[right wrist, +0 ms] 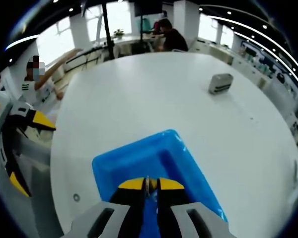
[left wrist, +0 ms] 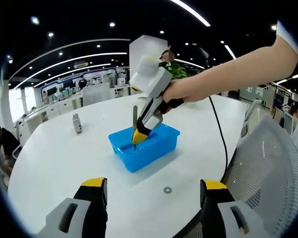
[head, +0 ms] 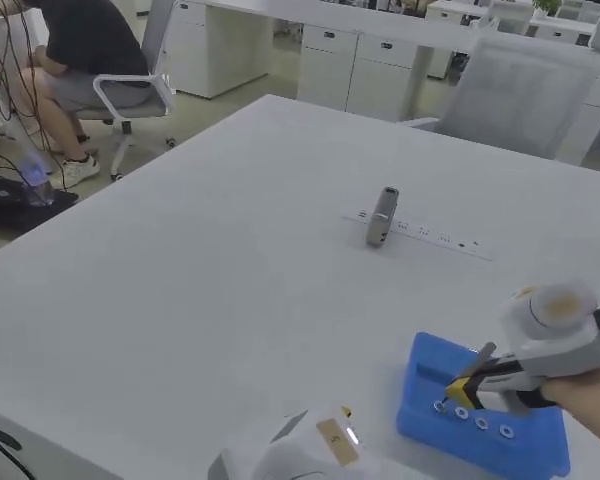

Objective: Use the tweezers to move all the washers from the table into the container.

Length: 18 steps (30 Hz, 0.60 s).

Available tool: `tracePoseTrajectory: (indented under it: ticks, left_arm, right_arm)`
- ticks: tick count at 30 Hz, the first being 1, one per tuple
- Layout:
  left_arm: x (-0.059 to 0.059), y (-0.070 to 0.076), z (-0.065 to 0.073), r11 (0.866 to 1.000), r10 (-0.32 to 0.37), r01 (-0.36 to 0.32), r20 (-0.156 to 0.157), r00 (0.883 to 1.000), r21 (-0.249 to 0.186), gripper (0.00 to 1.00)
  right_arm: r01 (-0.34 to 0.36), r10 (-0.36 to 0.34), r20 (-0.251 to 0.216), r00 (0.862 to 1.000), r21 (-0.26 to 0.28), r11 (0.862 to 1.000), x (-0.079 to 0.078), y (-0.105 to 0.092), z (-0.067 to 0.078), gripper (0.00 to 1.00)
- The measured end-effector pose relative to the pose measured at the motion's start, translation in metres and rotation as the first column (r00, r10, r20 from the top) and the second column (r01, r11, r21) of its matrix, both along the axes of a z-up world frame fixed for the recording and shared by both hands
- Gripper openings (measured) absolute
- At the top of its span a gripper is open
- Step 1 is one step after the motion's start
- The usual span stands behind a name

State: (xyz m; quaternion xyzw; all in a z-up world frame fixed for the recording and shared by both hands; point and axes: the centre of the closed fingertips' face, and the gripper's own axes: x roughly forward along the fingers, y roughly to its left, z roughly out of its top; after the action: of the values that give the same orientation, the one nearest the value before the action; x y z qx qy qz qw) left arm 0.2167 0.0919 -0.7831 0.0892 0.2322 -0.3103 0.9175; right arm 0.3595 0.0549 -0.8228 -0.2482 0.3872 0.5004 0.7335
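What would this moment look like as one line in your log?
right tongs: shut on tweezers, tips in blue container | left tongs: open, empty | washer on table

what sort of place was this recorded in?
Likely an open-plan office: large white worktable, white drawer cabinets behind it, a grey mesh office chair, and a person seated nearby.

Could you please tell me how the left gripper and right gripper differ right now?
The left gripper is wide open and empty; the right gripper is shut on the tweezers. The left gripper hovers above the table by a loose washer; the right gripper points down into the blue container. Both have yellow-tipped black jaws.
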Motion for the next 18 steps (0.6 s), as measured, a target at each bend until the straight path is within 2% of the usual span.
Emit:
tracePoseTrajectory:
  ticks: [4,10,15,18]
  left_arm:
    - [0.0,0.0,0.0,1.0,-0.001,0.001,0.0,1.0,0.0,0.77]
    - [-0.001,-0.001,0.0,1.0,-0.006,0.006,-0.001,1.0,0.002,0.77]
    - [-0.002,-0.002,0.0,1.0,-0.015,0.015,-0.003,1.0,0.008,0.77]
    - [-0.002,-0.002,-0.001,1.0,-0.018,0.018,-0.004,1.0,0.01,0.77]
  right_arm:
    - [0.0,-0.001,0.021,1.0,0.021,1.0,-0.007,-0.001,0.014,0.05]
    - [-0.045,0.041,0.069,0.997,0.053,0.998,-0.025,-0.004,0.037,0.05]
    - [-0.085,0.077,0.083,0.994,0.09,0.992,-0.045,-0.002,0.051,0.05]
    - [-0.105,0.096,0.081,0.992,0.104,0.989,-0.054,-0.001,0.055,0.05]
